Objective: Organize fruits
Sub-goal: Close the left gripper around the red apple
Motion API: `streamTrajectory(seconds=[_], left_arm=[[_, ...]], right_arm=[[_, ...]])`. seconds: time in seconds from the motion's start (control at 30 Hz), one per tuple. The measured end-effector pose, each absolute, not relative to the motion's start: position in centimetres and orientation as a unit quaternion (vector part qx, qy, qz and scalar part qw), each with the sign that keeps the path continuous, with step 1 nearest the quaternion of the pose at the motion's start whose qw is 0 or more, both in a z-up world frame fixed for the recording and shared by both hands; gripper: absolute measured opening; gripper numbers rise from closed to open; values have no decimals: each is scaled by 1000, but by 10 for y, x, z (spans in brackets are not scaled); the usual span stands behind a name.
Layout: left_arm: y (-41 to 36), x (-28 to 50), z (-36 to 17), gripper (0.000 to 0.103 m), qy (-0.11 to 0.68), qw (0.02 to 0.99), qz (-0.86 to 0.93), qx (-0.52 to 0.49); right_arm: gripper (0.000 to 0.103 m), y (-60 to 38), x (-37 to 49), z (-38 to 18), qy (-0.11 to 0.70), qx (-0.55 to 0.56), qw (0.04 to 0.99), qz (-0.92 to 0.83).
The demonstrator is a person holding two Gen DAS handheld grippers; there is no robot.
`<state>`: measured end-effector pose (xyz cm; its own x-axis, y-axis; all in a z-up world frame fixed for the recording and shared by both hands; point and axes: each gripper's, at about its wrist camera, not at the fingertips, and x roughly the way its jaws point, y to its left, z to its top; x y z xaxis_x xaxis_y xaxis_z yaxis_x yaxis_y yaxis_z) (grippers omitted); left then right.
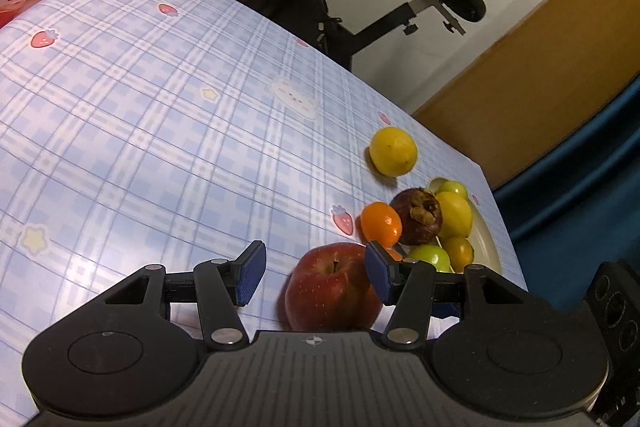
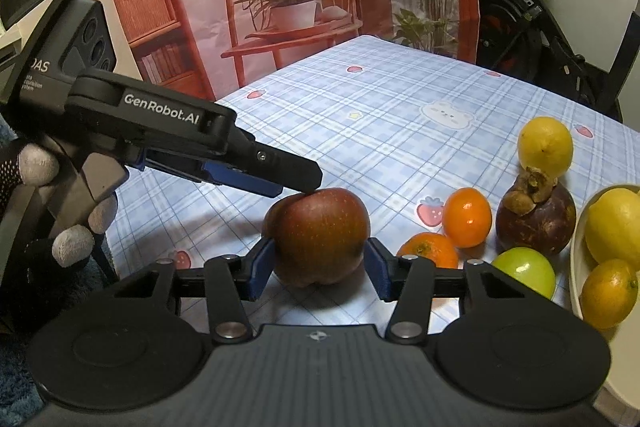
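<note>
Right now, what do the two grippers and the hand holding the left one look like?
Both are black plastic tools with two linkage fingers on silver pivot pins, tipped with blue textured pads. Each body is ribbed grey in the middle. The left gripper carries white "GenRobot.AI" lettering on its side. The hand holding it wears a dark knitted glove with pale grey fingertips. No cables show.

1. Your open ground: the tablecloth (image 2: 360, 115) lies bare to the left and far side of the apple (image 2: 320, 235).
2. Obstacles to the apple's right: two oranges (image 2: 467, 211), mangosteen (image 2: 538, 217), green fruit (image 2: 524, 269), plate (image 2: 578, 267).
3. Above: the left gripper (image 2: 296, 183) touches the apple's top.
4. The lemon (image 2: 545, 145) stands farther back.
</note>
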<state>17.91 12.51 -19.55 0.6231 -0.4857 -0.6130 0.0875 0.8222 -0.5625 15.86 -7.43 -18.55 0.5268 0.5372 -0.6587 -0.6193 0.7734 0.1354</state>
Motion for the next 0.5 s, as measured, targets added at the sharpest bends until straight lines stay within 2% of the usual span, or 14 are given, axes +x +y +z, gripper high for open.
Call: streamTrajectory(seconds=[0.4,0.5], left_arm=[[86,173,-204,62,421,855,-224,-204],[79,170,-203,62,419,861,-223,-183]], right_arm=[[54,-93,145,-189,380,-18,871,310],[59,-94,143,-189,380,-19,873,304]])
